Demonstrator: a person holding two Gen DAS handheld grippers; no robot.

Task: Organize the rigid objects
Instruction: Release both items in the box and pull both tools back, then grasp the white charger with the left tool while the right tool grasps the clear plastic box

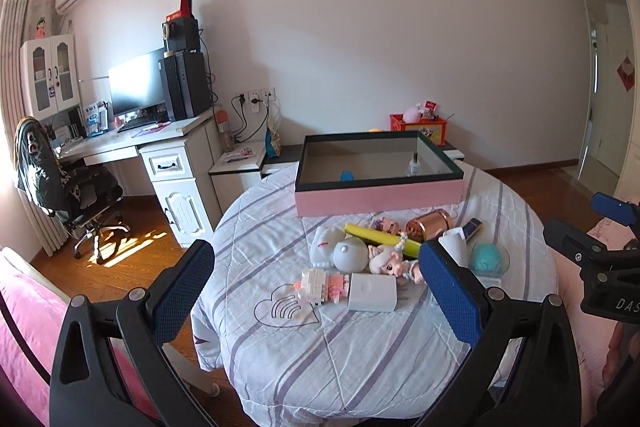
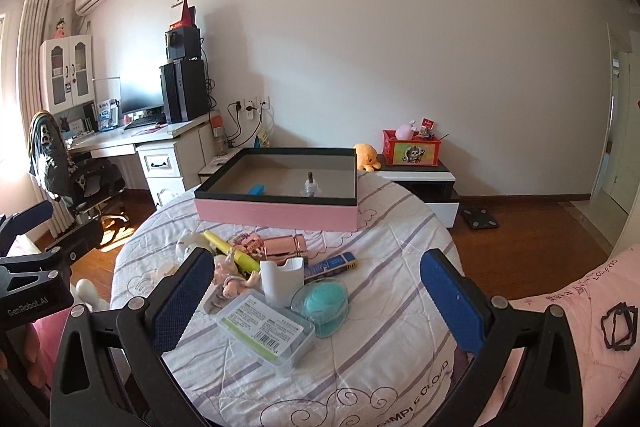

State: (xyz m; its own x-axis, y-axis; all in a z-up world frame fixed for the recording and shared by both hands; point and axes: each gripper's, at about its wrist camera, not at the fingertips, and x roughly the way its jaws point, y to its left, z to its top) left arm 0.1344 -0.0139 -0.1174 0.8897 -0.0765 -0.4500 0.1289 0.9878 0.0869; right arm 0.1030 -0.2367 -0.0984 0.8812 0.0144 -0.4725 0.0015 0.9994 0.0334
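Observation:
A pink box [image 1: 380,197] with a dark rim stands at the far side of the round table; it also shows in the right wrist view [image 2: 276,213]. Inside lie a blue item [image 1: 347,175] and a small glass bottle [image 1: 414,165]. A pile of objects lies in front: a yellow tube [image 1: 380,237], a rose-gold cylinder [image 1: 430,225], a doll [image 1: 390,261], a white cup [image 2: 280,281], a teal brush [image 2: 322,303], a clear plastic case [image 2: 266,333]. My left gripper [image 1: 316,291] is open above the near pile. My right gripper [image 2: 316,301] is open over the case and brush.
The table has a striped cloth [image 1: 340,359]. A desk with monitor [image 1: 136,87] and an office chair [image 1: 68,187] stand at the left. A low cabinet with a red box [image 2: 412,153] stands behind the table. A pink bed [image 2: 572,327] is at the right.

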